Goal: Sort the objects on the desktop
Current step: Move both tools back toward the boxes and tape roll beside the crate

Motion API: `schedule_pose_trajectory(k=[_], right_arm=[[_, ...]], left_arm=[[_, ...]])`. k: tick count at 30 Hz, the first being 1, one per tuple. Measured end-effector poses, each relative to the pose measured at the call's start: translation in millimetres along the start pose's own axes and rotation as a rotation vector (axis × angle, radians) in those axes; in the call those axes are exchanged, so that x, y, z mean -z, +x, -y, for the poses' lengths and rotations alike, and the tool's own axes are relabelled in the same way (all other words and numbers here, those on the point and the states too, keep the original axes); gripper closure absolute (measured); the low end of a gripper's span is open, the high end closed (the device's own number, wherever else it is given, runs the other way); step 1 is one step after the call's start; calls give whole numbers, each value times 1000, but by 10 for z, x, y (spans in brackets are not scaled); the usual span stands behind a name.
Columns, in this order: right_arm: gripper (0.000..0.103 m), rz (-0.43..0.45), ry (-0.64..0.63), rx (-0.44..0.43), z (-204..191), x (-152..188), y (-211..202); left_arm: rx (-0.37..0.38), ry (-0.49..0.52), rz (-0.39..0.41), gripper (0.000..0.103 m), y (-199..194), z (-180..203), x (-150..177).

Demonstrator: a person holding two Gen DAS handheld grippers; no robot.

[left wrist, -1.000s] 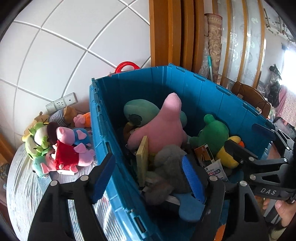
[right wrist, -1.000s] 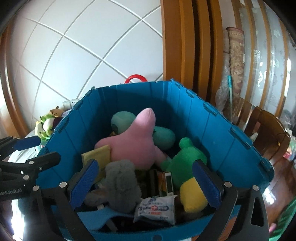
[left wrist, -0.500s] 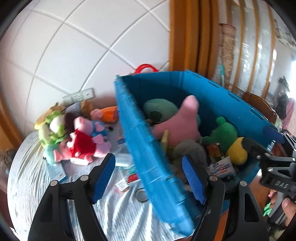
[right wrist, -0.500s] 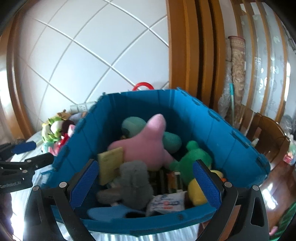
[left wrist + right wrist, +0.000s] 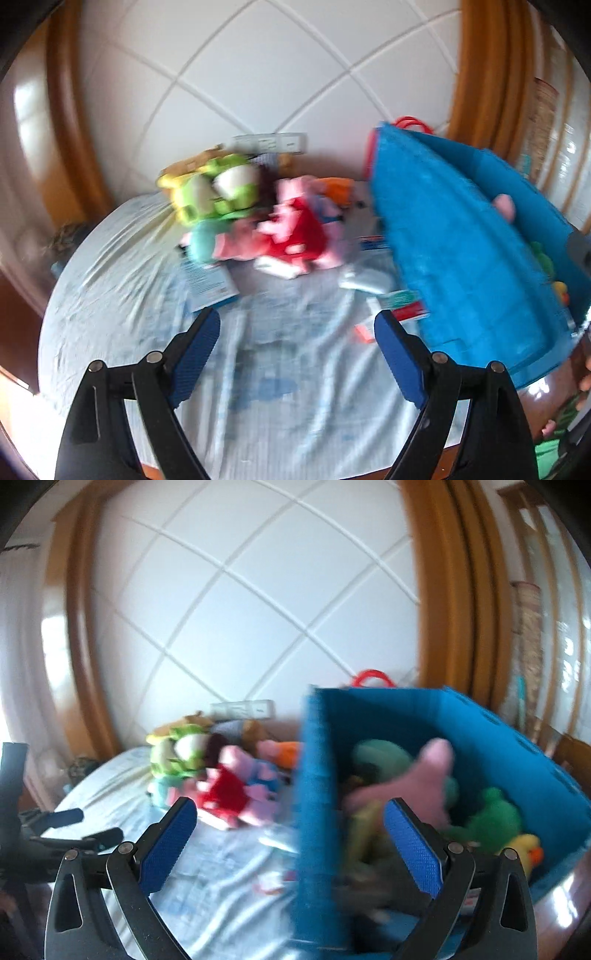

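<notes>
Blue bin [image 5: 461, 738] fills right half of right wrist view; we see pink star plush [image 5: 417, 775], green frog plush [image 5: 495, 816] and yellow duck plush [image 5: 524, 849] inside. Plush pile [image 5: 258, 210] sits upper centre of left wrist view on pale blue cloth [image 5: 277, 387], just left of bin wall. Flat packets [image 5: 210, 280] lie near pile. Left gripper [image 5: 295, 332] jaws spread, empty. Right gripper [image 5: 291, 823] jaws spread, empty, straddling bin's near wall. All blurred.
</notes>
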State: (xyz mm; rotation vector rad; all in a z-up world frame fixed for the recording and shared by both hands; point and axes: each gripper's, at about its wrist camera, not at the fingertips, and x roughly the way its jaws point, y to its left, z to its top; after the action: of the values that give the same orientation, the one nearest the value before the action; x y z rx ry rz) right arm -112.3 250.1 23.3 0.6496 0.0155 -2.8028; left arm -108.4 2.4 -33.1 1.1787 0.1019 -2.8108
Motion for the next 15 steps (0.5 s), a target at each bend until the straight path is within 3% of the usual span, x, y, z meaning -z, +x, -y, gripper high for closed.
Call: schedule_pose_trajectory(k=[3, 8, 13, 15], right_arm=[[0, -5, -30, -20, -489, 59, 138], [0, -96, 8, -24, -988, 313, 501], [1, -206, 47, 3, -1094, 632, 793], [7, -244, 71, 12, -1057, 783, 901]], left_arm=[[-31, -23, -19, 17, 59, -468, 75], [-48, -6, -61, 17, 238, -954, 190], [-1, 58, -91, 17, 499, -848, 168], [19, 86, -102, 17, 605, -784, 154]])
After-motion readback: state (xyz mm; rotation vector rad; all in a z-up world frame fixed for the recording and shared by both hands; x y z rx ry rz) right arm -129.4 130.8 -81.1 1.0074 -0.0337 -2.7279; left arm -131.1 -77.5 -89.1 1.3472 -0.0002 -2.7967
